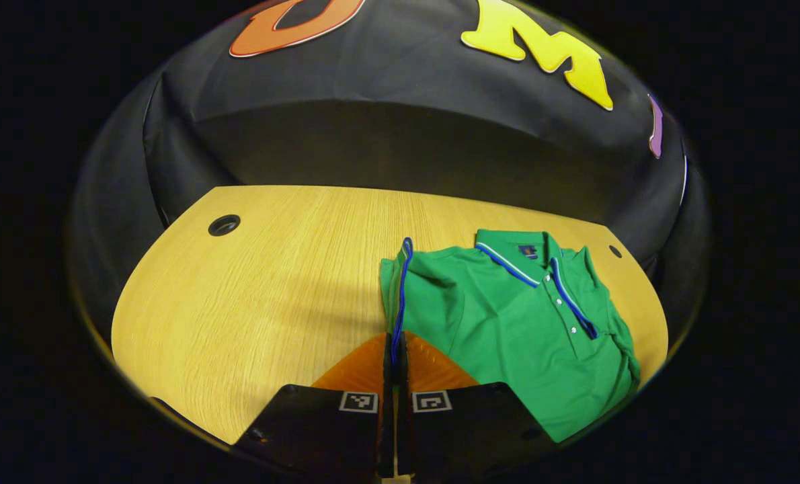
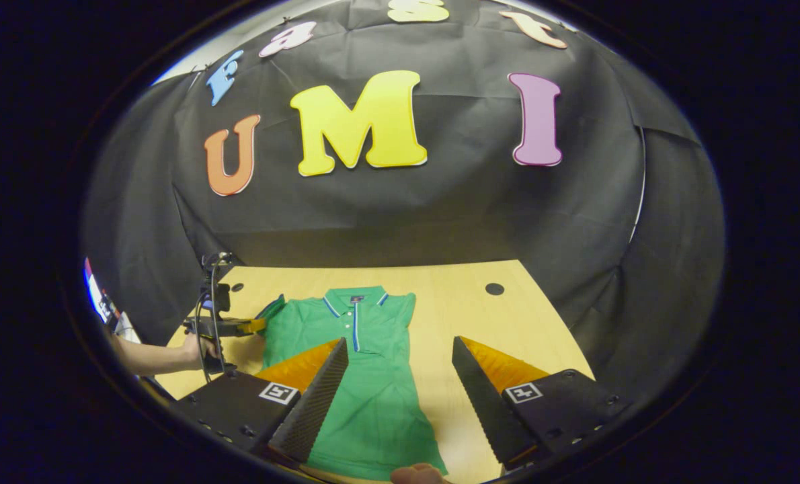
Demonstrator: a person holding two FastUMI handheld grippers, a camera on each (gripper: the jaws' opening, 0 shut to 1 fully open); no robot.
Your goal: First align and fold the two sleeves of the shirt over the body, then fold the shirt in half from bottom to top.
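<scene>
A green polo shirt (image 1: 507,323) with blue-and-white trim lies collar-away on the wooden table (image 1: 252,296). My left gripper (image 1: 394,353) is shut on the blue-trimmed hem of the shirt's left sleeve (image 1: 400,282), which rises from the cloth into the fingers. In the right gripper view the shirt (image 2: 373,390) lies flat below my right gripper (image 2: 400,343), which hovers open above its body, touching nothing. The left gripper (image 2: 235,327) shows there too, held by a hand (image 2: 195,349) at the sleeve (image 2: 271,310). The shirt's right edge runs straight.
The table has a cable hole at each far corner (image 1: 224,224) (image 2: 494,289). Bare wood (image 2: 481,316) lies on both sides of the shirt. The black booth wall (image 2: 400,222) closes off the back and sides. A bit of a hand (image 2: 417,474) shows at the near edge.
</scene>
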